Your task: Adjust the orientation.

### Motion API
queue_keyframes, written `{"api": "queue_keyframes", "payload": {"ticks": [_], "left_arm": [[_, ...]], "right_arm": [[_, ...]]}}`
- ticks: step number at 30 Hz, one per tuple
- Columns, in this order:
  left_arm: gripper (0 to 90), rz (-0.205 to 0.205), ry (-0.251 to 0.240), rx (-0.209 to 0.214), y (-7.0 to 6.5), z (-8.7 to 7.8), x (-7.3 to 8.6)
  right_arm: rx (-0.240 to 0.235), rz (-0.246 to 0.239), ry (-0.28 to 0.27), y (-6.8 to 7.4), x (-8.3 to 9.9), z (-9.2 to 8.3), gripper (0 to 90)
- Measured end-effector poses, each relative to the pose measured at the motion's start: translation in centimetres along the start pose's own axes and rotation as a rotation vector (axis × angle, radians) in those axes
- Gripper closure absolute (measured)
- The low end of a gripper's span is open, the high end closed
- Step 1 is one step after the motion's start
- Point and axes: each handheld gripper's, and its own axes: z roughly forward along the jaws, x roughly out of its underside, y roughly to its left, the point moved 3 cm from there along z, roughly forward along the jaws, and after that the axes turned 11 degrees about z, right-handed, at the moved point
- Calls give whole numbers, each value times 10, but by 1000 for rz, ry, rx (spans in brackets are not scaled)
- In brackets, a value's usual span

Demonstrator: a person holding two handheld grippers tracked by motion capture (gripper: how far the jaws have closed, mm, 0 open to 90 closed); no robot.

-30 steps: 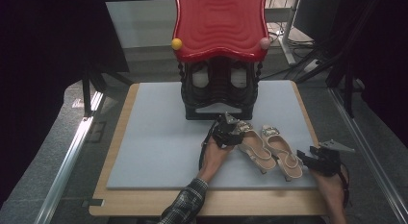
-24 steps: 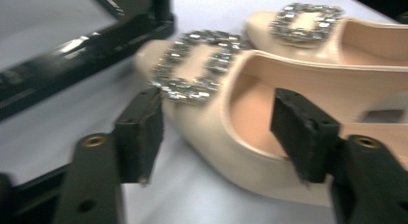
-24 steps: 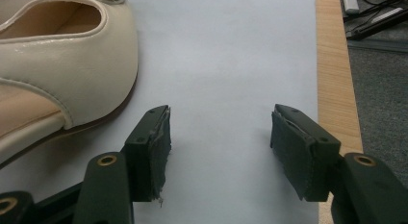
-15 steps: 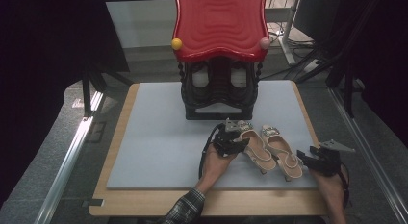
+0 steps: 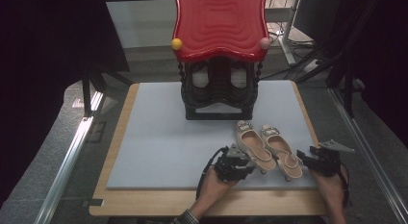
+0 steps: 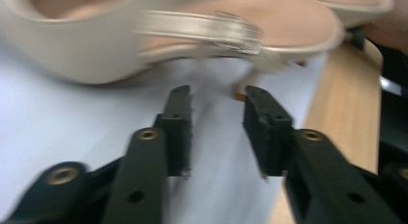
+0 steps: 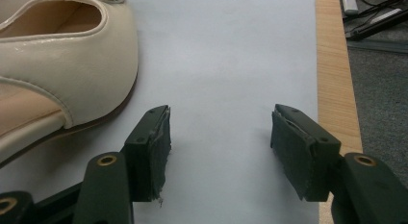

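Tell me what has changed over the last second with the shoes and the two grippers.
The left gripper drew back from beside the left shoe's front to its heel end, near the mat's front edge. Its jaws have just been closing, then eased slightly wider; nothing is between them. The right shoe, the right gripper, open and empty, and the red-roofed shoe rack kept their places.

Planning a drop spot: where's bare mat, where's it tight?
Free: the mat's left half, from the rack down to the near edge, and the strip right of the rack. Crowded: the near right, where the two shoes lie between the left gripper and right gripper.
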Motion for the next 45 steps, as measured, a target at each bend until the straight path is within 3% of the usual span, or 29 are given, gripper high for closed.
{"api": "queue_keyframes", "payload": {"ticks": [2,6,10,12,15,17,24,31,34,38,41,43,45], "left_arm": [[504,16,-1,5,-8,8,-4],[519,59,13,-25,-16,23,-10],[585,53,16,-39,-18,36,-13],[622,53,17,-69,-17,40,-14],[720,58,10,-79,-18,41,-16],[748,99,26,-108,-20,41,-16],[765,79,45,-89,-14,26,-6],[784,29,43,-74,-3,-4,15],[811,32,63,-135,5,-20,24],[801,-17,54,-150,22,-40,34],[759,-34,31,-164,28,-51,32],[703,-40,10,-141,29,-54,26],[680,-20,20,-114,23,-49,21]], "right_arm": [[-2,2,0,0,0,0,394],[-3,3,-2,0,0,0,393],[-10,9,-2,-1,0,0,393],[-11,10,-2,-1,0,-1,393],[-12,13,-4,-1,0,-1,393],[-14,14,-3,-2,0,-1,392],[-17,16,-5,-2,0,-1,392],[-13,11,-4,-1,1,-1,393],[-12,11,-4,-1,1,-1,392],[-11,10,-4,-1,1,-1,393],[-10,10,-4,-1,1,-1,393],[-9,8,-3,-1,1,-1,393],[-7,7,-4,-1,1,-1,392]]}}
